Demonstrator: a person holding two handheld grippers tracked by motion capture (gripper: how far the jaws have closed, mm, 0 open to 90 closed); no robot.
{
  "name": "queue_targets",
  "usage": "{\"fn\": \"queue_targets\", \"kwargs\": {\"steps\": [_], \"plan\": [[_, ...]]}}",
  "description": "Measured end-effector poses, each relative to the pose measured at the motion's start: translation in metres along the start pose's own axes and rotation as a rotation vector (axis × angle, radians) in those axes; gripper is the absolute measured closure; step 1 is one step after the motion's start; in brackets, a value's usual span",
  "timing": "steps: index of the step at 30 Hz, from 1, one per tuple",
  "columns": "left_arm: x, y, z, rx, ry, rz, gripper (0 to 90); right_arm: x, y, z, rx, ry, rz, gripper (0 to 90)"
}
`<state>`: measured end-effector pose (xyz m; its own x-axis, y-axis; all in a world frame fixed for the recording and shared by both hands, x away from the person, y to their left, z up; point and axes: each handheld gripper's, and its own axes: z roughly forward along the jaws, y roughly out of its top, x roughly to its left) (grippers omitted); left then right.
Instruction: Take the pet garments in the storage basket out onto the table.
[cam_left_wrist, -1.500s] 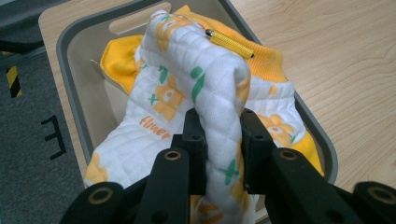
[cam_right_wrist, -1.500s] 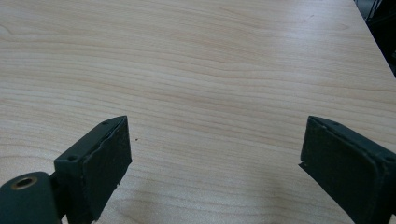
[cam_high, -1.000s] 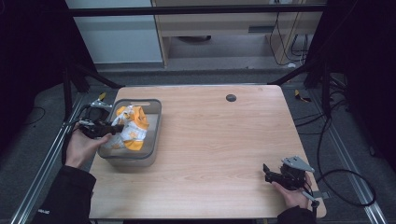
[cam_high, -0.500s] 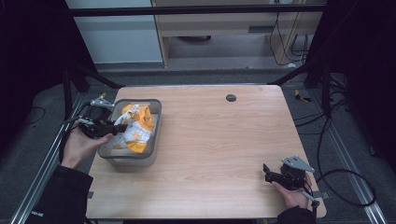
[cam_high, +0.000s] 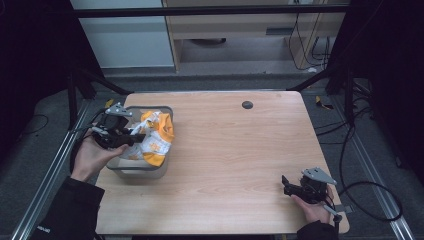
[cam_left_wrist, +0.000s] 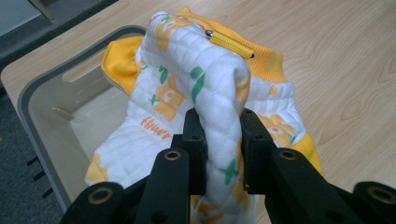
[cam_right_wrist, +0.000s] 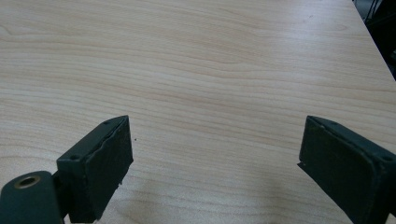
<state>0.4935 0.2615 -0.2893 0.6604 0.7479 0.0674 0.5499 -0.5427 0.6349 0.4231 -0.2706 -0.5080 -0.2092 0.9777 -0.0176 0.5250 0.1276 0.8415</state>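
Since the earlier frames the left tongs (cam_high: 131, 138) are lifting the garment higher over the bin, while the right tongs are staying where they were.

Nearest, at the table's (cam_high: 235, 150) front right corner, the right tongs (cam_high: 286, 184) are resting low in the person's right hand (cam_high: 312, 207), jaws spread wide with only bare wood between them — they are gripping nothing.

Farther off, at the left edge, the left hand (cam_high: 90, 156) is holding the left tongs (cam_left_wrist: 219, 140) clamped on a fold of the white and orange quilted garment (cam_left_wrist: 205, 93). The cloth is rising between the jaws and draping back down — part of it hanging inside the grey bin (cam_left_wrist: 42, 93), part spilling over the bin's rim toward the table. A small yellow zipper (cam_left_wrist: 229, 44) is showing at the top of the fold.
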Motion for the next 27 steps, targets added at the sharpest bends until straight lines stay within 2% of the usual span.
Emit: {"fn": "queue_targets", "kwargs": {"steps": [18, 27], "plan": [[-0.026, 0.017, 0.007, 0.007, -0.047, 0.08, 75.4, 0.0, 0.0, 0.0, -0.001, -0.001, 0.003, 9.8], [-0.041, 0.027, 0.016, 0.018, -0.077, 0.12, 75.4, 0.0, 0.0, 0.0, -0.001, -0.002, -0.001, 10.0]]}}
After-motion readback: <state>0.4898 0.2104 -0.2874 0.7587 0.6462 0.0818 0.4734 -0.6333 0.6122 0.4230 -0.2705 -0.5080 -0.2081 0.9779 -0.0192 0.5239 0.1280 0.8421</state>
